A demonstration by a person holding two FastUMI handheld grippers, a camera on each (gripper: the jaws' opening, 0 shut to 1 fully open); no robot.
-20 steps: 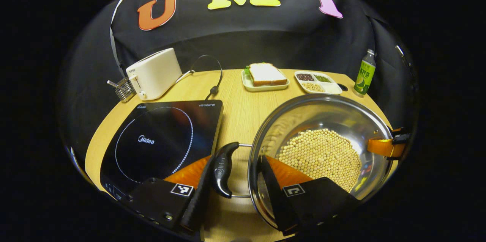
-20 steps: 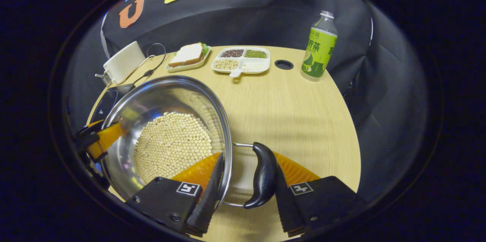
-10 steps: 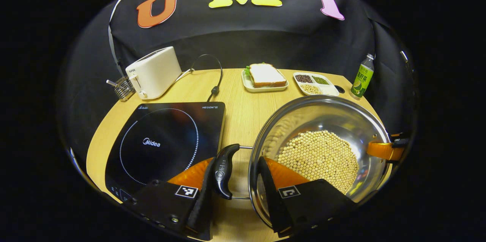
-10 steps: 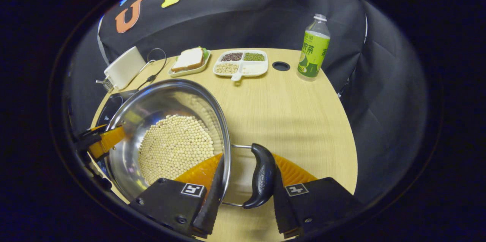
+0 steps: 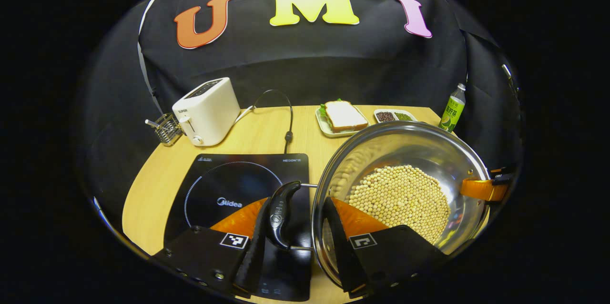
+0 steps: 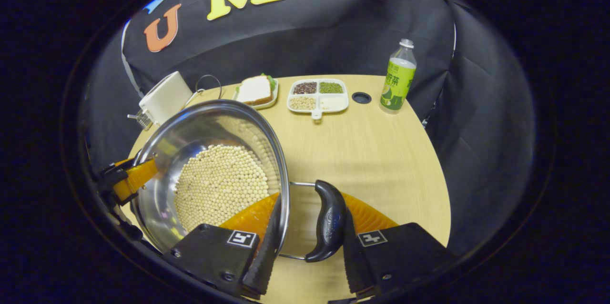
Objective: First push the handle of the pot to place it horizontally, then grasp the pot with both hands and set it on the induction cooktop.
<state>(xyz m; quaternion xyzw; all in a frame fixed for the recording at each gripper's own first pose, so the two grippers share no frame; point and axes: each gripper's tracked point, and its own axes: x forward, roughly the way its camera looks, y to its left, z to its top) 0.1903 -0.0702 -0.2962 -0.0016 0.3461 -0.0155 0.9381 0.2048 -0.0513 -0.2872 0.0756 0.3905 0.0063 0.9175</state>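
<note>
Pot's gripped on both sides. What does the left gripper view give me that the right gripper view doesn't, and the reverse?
Left gripper view: the cooktop, lying beneath the left handle of the pot, with the left gripper clamped across that handle and the rim.
Right gripper view: the table hole, bare table right of the pot, and the right gripper clamped across the right handle and the rim.
Shared: pot, beans, toaster, sandwich, tray, bottle.
</note>
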